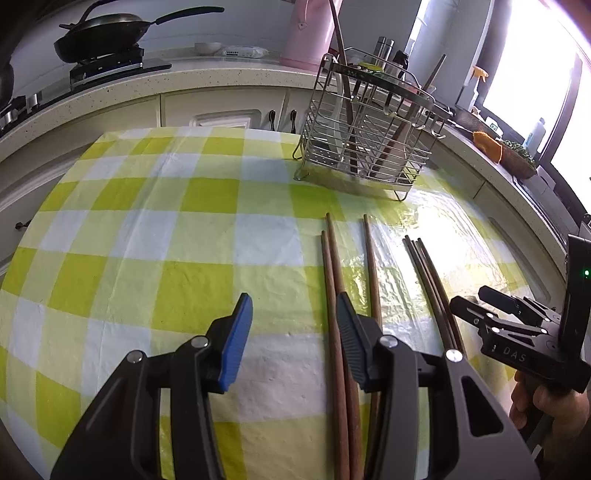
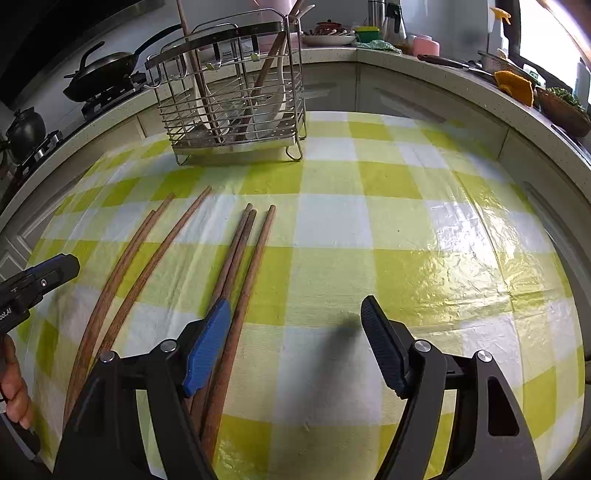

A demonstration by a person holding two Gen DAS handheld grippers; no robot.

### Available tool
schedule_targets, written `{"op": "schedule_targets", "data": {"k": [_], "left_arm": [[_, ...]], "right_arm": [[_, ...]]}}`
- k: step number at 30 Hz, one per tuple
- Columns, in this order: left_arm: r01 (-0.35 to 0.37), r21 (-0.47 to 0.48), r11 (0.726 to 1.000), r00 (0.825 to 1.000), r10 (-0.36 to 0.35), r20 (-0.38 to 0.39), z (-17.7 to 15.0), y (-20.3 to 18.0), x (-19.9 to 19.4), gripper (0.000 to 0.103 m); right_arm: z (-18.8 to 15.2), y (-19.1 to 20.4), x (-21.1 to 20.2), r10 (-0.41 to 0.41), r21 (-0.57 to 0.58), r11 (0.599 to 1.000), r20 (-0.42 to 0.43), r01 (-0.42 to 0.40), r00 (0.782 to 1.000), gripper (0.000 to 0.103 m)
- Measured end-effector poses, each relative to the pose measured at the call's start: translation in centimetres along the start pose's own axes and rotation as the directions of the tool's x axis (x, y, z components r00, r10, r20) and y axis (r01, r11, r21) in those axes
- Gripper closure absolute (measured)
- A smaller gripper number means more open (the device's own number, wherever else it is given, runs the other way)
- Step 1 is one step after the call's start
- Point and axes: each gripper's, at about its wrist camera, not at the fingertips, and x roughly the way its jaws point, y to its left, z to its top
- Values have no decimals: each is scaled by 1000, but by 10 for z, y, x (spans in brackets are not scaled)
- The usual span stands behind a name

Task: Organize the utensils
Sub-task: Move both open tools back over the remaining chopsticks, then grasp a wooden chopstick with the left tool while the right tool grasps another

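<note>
The worktop (image 2: 369, 229) was covered in a glossy yellow-green and white checked plastic cloth, wrinkly and catching glare from the bright window (image 1: 535, 74) on the right. Six long brown wooden chopsticks (image 2: 236, 266) lay flat on it in two loose groups of three, near each other. Behind them stood a silver wire utensil rack (image 2: 236, 99), holding a few wooden sticks and white spoons. The left tool (image 1: 293, 332) hung spread wide with nothing in it, its right finger over the chopsticks. The right tool (image 2: 295, 343) was spread and empty too, just beside them. A speckled kitchen counter (image 1: 184, 79) curved round behind, with a black frying pan (image 1: 107, 35) on a stove.
</note>
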Motion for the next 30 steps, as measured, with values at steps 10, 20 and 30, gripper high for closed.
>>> {"op": "schedule_targets", "data": {"k": [10, 20, 30], "left_arm": [[-16, 75, 997, 998, 20, -54, 6, -19, 20, 77], [-49, 136, 990, 992, 64, -111, 9, -34, 42, 83], [-73, 211, 975, 984, 105, -146, 17, -37, 51, 96]], "right_arm": [[1, 0, 3, -28, -43, 999, -6, 28, 1000, 54], [1, -11, 2, -53, -40, 998, -12, 52, 999, 54], [7, 0, 7, -11, -75, 997, -13, 10, 1000, 68]]}}
